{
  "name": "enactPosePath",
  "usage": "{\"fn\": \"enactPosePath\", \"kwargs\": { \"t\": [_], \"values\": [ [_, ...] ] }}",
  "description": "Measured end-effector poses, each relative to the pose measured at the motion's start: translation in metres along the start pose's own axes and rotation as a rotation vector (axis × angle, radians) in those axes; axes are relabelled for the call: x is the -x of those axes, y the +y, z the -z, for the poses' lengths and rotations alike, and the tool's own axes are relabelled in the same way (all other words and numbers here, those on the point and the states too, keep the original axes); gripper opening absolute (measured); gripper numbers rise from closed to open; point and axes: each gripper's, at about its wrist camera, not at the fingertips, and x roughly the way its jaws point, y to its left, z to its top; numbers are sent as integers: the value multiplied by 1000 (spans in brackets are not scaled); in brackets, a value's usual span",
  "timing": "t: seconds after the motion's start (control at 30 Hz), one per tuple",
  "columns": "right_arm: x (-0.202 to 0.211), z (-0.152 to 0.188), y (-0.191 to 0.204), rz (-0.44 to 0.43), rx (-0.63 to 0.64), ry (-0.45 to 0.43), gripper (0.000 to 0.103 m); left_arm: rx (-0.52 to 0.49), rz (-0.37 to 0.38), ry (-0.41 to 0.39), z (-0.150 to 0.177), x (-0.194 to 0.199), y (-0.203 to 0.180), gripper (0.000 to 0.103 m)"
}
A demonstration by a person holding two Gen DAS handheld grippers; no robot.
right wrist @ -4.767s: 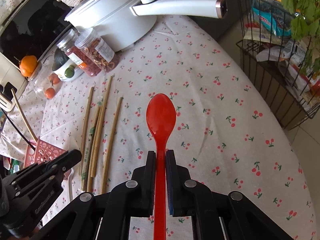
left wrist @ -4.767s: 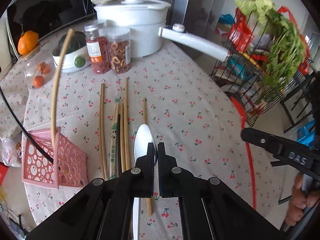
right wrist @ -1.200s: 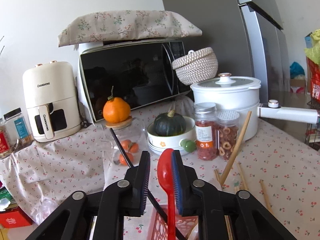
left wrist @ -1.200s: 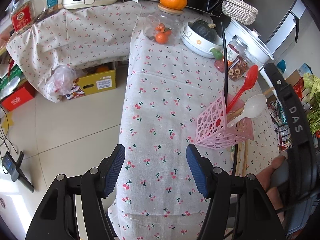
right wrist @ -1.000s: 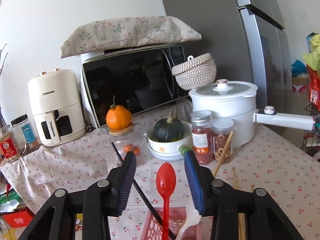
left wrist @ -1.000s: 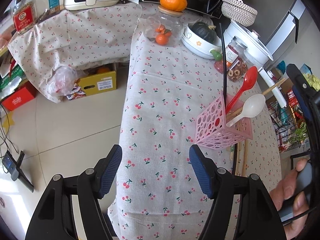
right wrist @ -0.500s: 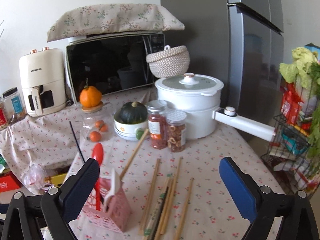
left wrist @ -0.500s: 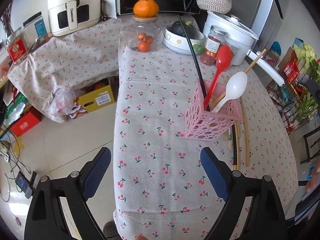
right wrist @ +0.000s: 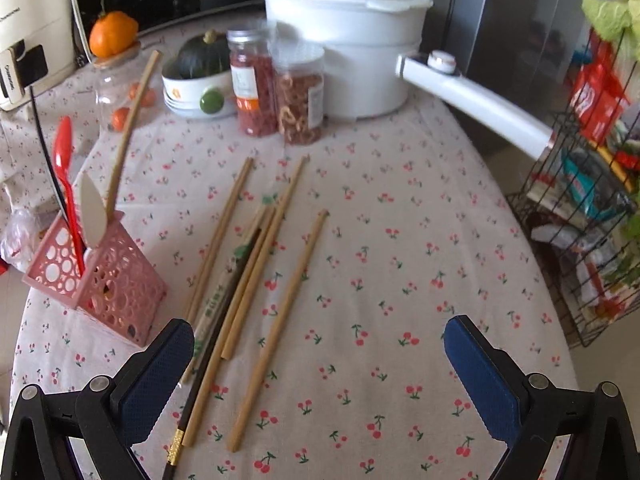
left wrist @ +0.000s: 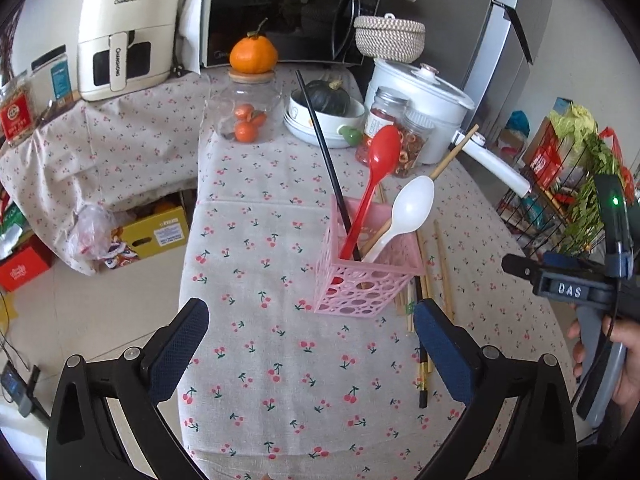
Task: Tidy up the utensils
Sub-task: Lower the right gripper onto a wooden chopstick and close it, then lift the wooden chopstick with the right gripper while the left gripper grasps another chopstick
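Note:
A pink perforated basket [left wrist: 368,280] [right wrist: 108,280] stands on the cherry-print tablecloth. In it lean a red spoon [left wrist: 384,152] [right wrist: 64,144], a white spoon [left wrist: 414,204] [right wrist: 92,208], a black chopstick [left wrist: 324,152] and a wooden chopstick [right wrist: 132,112]. Several loose wooden chopsticks [right wrist: 248,280] [left wrist: 440,264] and one black chopstick [right wrist: 224,320] lie flat beside the basket. My left gripper [left wrist: 308,314] hovers short of the basket, its jaws opening with nothing between them. My right gripper [right wrist: 318,330] hangs open above the near ends of the loose chopsticks, holding nothing.
At the back stand a white pot [right wrist: 344,40] with a long handle [right wrist: 472,104], two jars [right wrist: 256,88] and a bowl with a squash [right wrist: 196,80]. A wire rack [right wrist: 592,200] is beyond the table's right edge. A hand [left wrist: 624,364] holds the right gripper's grip.
The right gripper let go of the red spoon, which now stands in the basket, opened wide and swung down over the loose chopsticks. The left gripper opened wider and turned toward the basket.

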Motion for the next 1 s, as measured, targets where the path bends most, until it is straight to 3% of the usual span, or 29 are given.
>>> {"fn": "enactPosePath", "kwargs": {
  "t": [0.13, 0.27, 0.33, 0.43, 0.53, 0.6, 0.73, 0.77, 0.8, 0.87, 1.0],
  "values": [
    [-34, -8, -11, 0, -35, 69, 103, -75, -33, 7, -3, -2, -10, 103],
    [-72, -7, -17, -68, -89, 140, 102, -123, -33, -14, -3, 2, -18, 103],
    [-88, -8, -14, -43, -75, 173, 101, -149, -32, -21, -3, 3, -22, 103],
    [-106, -11, -11, 1, -53, 196, 86, -155, -15, -13, -5, 2, -23, 103],
    [-119, -11, -8, -15, -59, 226, 71, -152, -9, 7, -5, -2, -25, 103],
    [-120, -11, -4, 17, -34, 207, 62, -157, -17, 20, -5, -5, -26, 103],
    [-118, -9, -3, 4, -21, 209, 50, -147, 2, 36, -5, -6, -27, 103],
    [-116, -8, -6, 4, -24, 206, 37, -144, 22, 39, -4, -5, -28, 103],
    [-113, -7, -11, 3, -38, 206, 14, -148, 40, 40, -4, -4, -30, 101],
    [-111, -2, -25, -40, -94, 222, 4, -183, 50, 44, -1, -2, -38, 97],
    [-100, 10, -52, -66, -131, 237, 4, -248, 65, 70, 9, -3, -58, 80]
  ]
}}
